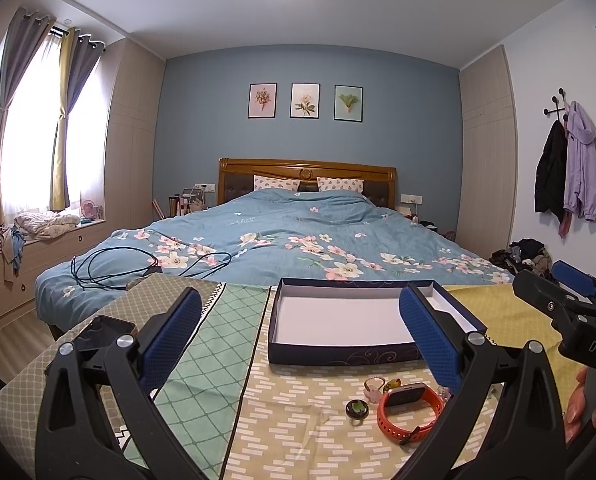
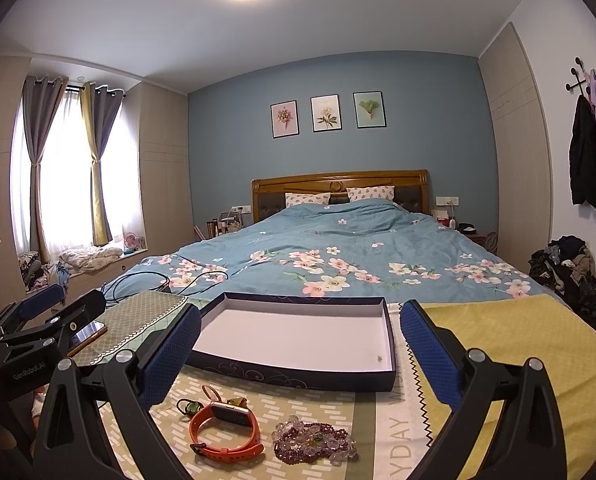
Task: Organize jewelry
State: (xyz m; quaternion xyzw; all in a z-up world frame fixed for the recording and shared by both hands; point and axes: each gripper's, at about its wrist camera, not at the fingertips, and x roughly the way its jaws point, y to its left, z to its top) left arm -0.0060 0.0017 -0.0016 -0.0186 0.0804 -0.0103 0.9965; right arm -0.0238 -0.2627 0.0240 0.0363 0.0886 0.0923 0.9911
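Hovering tongs (image 2: 299, 354) (spread wide), box (image 2: 298, 338), watch (image 2: 226, 430), beads (image 2: 313, 442)

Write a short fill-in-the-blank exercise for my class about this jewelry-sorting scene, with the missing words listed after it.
1. The watch lying on the cloth has a strap of the colour ____.
2. The dark blue box behind the jewelry has a lining of the colour ____.
3. The beaded bracelets lie to the ____ of the watch in the right wrist view.
4. The jaws of the right gripper and the left gripper are both ____.

Missing words: orange; white; right; open
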